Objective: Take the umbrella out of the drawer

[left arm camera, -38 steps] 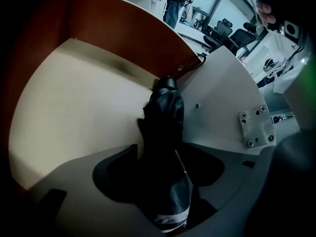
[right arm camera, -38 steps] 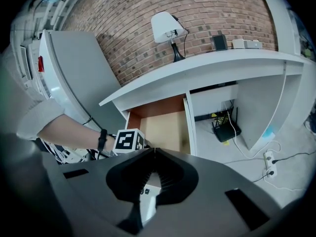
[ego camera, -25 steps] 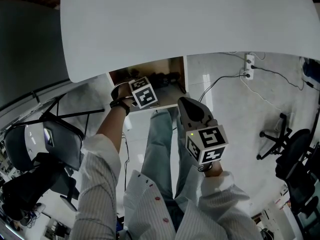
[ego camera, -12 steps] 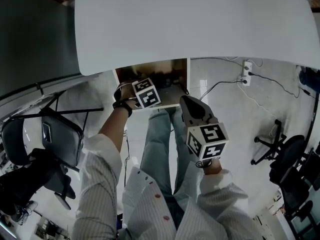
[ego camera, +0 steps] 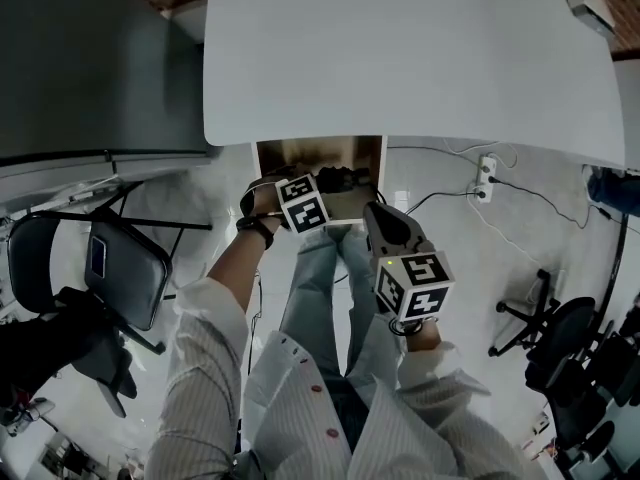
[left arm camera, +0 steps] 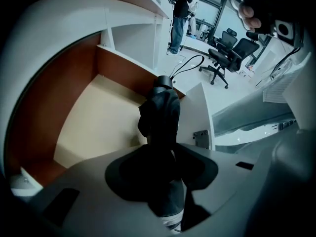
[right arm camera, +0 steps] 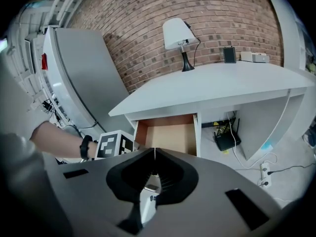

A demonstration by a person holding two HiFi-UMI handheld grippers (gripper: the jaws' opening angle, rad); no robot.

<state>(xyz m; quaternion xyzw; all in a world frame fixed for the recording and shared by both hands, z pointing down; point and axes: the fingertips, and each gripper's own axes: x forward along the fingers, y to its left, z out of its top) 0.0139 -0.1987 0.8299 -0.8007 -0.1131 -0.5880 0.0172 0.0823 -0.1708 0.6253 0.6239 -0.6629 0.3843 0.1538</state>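
Office workspace. Indicators: a white desk surface [right arm camera: 212, 85] with an open drawer [right arm camera: 168, 138], set against a brick wall [right arm camera: 207, 14]; a table lamp [right arm camera: 177, 33] standing on the surface; a router [right arm camera: 227, 138] beneath it; a power strip [ego camera: 487, 176] with cables on the tiled floor [ego camera: 470, 268]; black swivel chairs [left arm camera: 243, 46]; a folding chair [ego camera: 125, 278].

left tongs [left arm camera: 160, 154] clamped, right tongs [right arm camera: 154, 154] closed
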